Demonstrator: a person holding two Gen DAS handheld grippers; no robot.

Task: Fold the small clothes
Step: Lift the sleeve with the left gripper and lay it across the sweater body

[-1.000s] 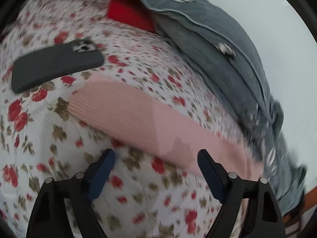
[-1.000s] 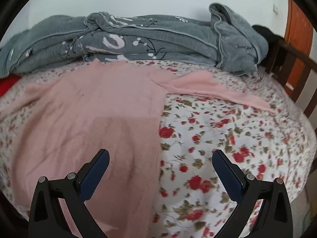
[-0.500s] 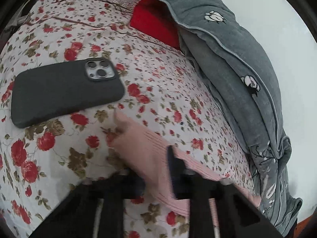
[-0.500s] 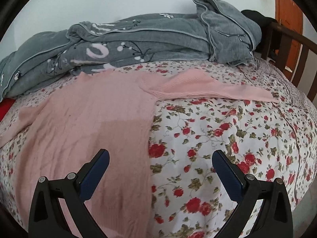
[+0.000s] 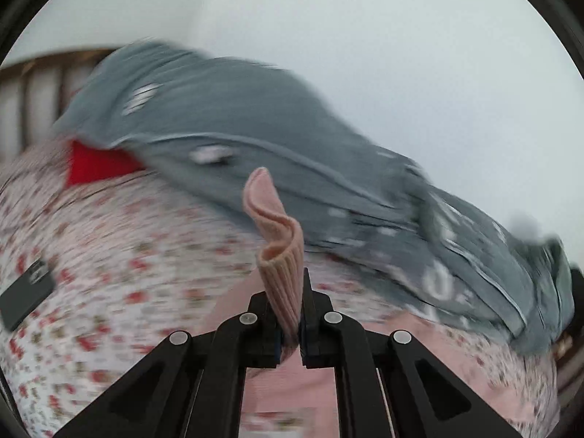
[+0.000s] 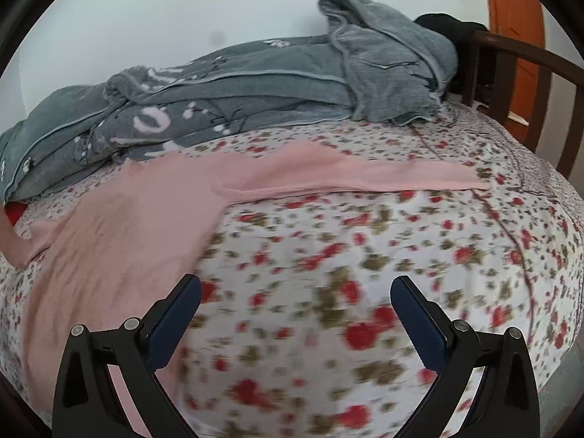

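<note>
A second ago the left gripper hung wide open above the pink sweater's sleeve; now its jaws are clamped on the ribbed cuff, lifted off the floral bedsheet so it curls upright before the grey blanket. The phone has slid to the far left edge. The right gripper, jaws apart, has drifted right, off the sweater body, over bare sheet

Soft, even daylight fills both views, with no glare and only faint shadows. The left wrist view is smeared by motion blur from 9 to 3 o'clock, though the pink cuff at centre stays sharp. The right wrist view blurs from 5 to 7 o'clock on the floral sheet; fisheye bending curves both rims.
</note>
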